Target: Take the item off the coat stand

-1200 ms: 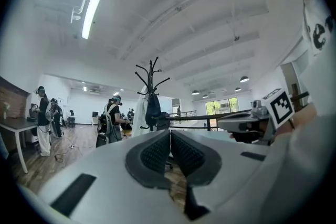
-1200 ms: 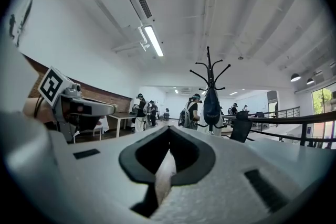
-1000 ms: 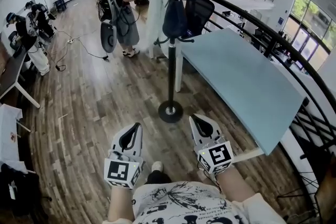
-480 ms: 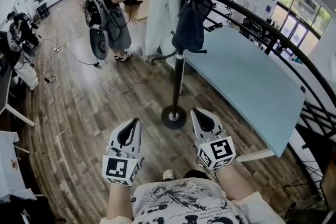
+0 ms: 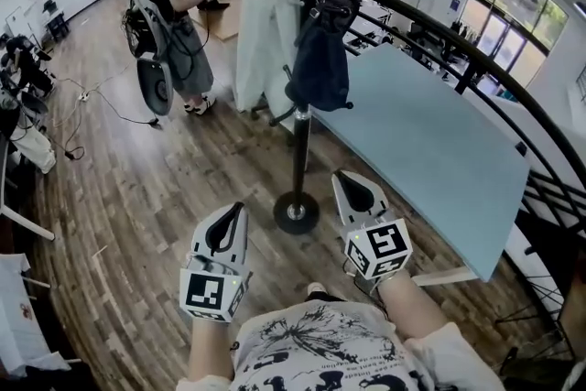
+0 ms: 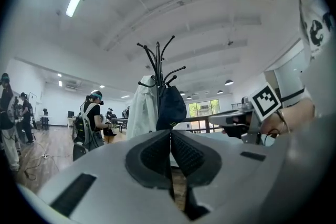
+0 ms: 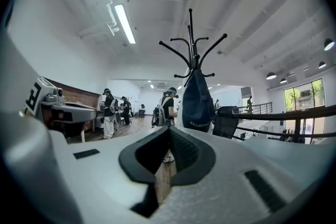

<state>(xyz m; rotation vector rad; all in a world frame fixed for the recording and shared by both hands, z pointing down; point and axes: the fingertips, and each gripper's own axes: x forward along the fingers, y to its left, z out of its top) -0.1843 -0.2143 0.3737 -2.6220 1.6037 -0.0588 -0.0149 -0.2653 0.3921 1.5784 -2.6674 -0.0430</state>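
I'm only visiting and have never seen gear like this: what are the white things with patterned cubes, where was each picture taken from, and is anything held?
No robot here: a person holds a white plastic two-jaw gripper in each hand, the left gripper and the right gripper; the patterned cubes are part of them. The head view comes from a camera on the person's head, looking down; the two gripper views come from cameras riding on each gripper, looking along its jaws. Both pairs of jaws are shut and hold nothing. Ahead, on the wooden plank floor, stands a black metal coat stand with a dark navy fabric bag and a long white coat hanging on it, beside a pale blue table.
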